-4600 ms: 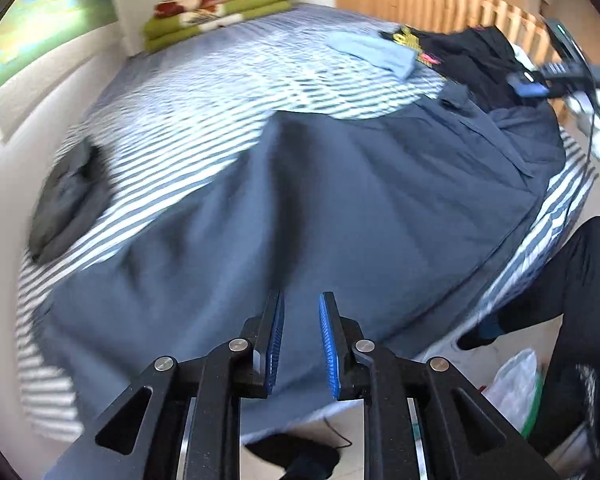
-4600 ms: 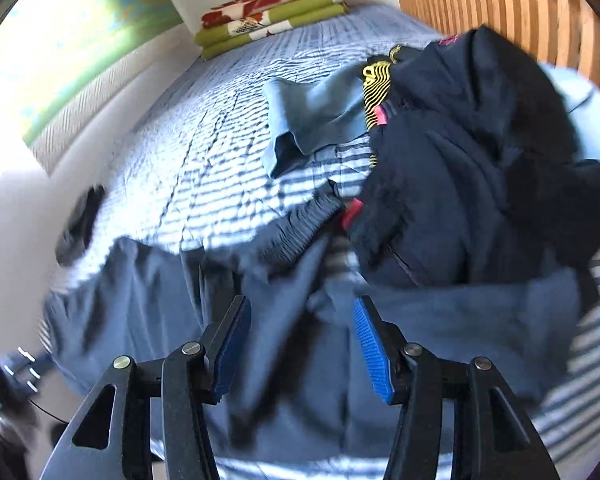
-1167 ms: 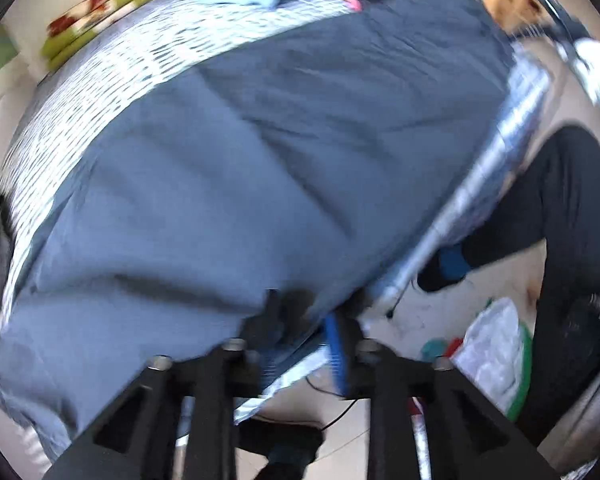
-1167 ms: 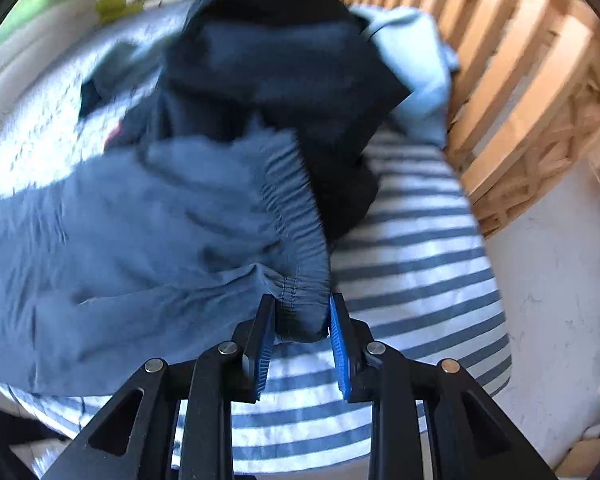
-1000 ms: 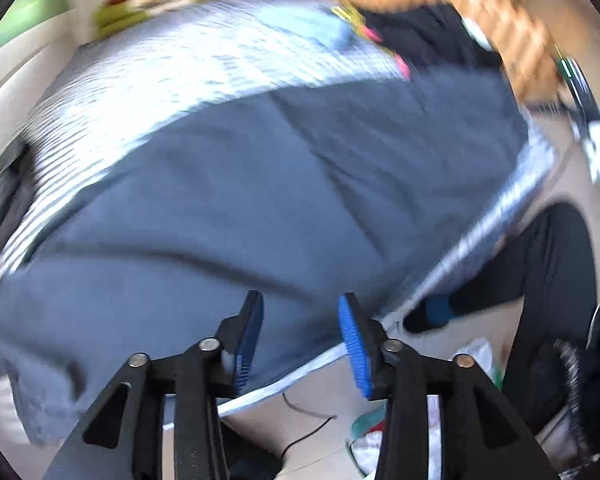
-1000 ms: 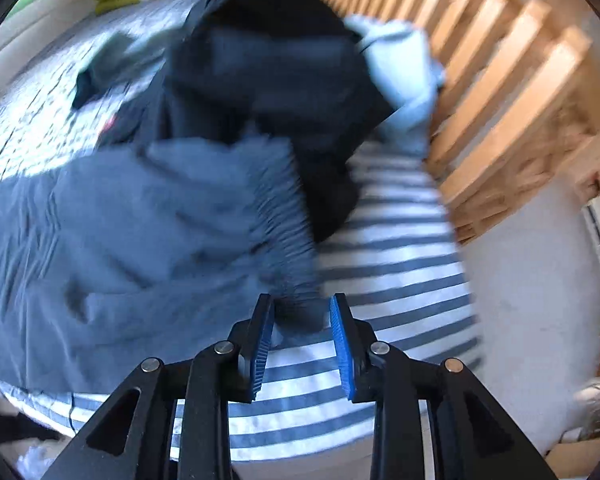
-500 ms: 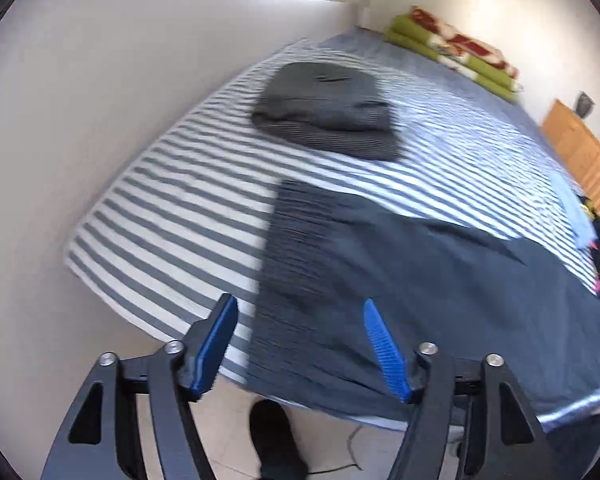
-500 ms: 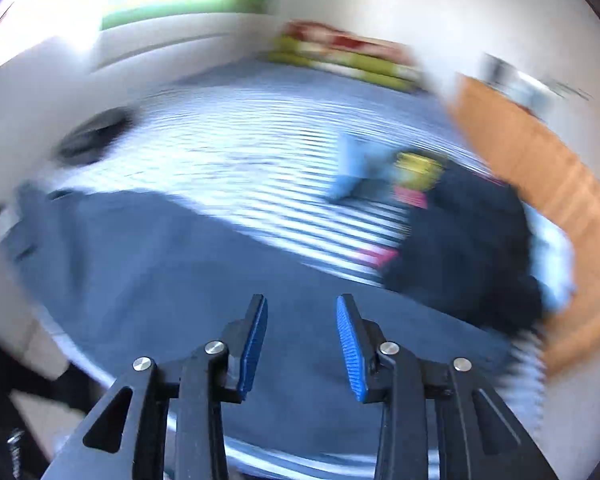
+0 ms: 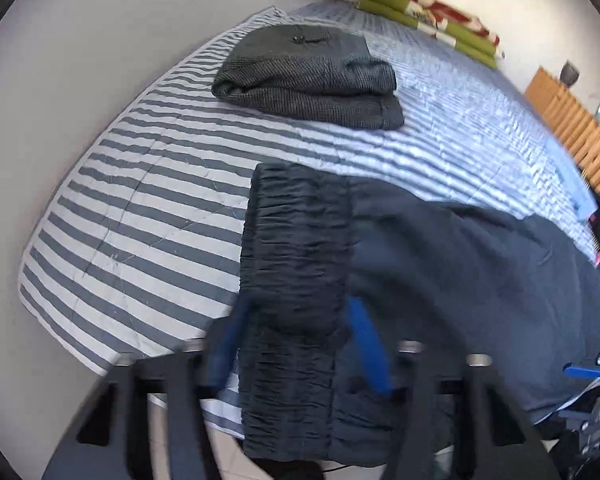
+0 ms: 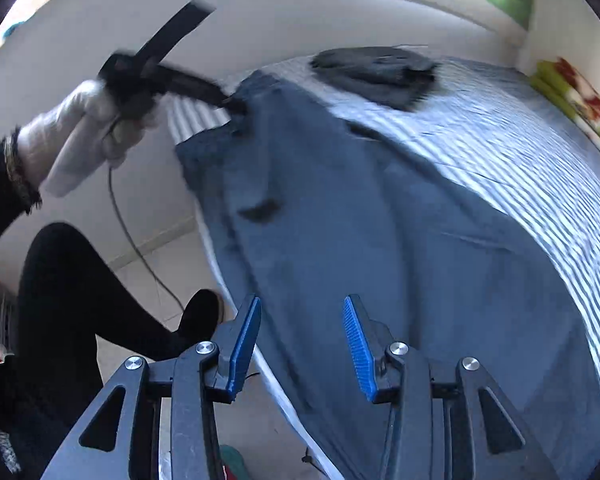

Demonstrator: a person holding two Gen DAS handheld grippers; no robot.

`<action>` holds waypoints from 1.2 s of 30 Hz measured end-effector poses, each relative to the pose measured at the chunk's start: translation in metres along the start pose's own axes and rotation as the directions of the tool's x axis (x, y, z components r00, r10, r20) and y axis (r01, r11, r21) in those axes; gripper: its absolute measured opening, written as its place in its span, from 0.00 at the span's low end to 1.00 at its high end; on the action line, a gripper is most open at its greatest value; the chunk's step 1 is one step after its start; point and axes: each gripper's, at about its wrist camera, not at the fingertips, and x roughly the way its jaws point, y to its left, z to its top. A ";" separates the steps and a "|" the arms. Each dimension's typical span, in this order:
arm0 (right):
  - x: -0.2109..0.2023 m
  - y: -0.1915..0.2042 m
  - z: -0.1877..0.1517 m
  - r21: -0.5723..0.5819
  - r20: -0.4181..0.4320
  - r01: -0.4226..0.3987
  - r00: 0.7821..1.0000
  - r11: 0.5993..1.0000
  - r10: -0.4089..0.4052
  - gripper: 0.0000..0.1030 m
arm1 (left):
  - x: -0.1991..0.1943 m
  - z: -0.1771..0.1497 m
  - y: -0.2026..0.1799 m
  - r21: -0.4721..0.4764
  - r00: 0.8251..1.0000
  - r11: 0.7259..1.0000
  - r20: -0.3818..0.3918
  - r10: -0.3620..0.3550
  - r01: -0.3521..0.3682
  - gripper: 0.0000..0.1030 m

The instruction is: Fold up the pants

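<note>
The dark blue pants [image 9: 440,264] lie spread along the near edge of the bed [image 9: 140,208], over its striped cover, with the gathered elastic waistband [image 9: 296,280] at the near left corner and partly hanging over the edge. In the left wrist view the left gripper [image 9: 296,340] is blurred; its blue-padded jaws stand wide apart on either side of the waistband, and whether they touch the cloth cannot be told. Only this view shows the waistband's gathers clearly, the folded grey garment [image 9: 312,76] lying farther in near the left edge, and the wooden slatted headboard [image 9: 572,132] at the far right. The right wrist view shows the left tool from outside, held in a white-gloved hand [image 10: 88,132], its tip right at the pants' corner. The right gripper [image 10: 302,344] hovers over the near edge above the pant cloth, jaws parted wide and holding nothing. This view alone shows the person's dark-clad leg [image 10: 72,292] and a thin cable [image 10: 140,248] beside the bed.
</note>
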 end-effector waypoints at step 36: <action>0.004 -0.010 -0.011 0.004 -0.067 -0.038 0.997 0.999 0.039 0.02 | 0.002 -0.008 -0.013 0.004 0.999 0.999 -0.014 -0.049 0.049 0.48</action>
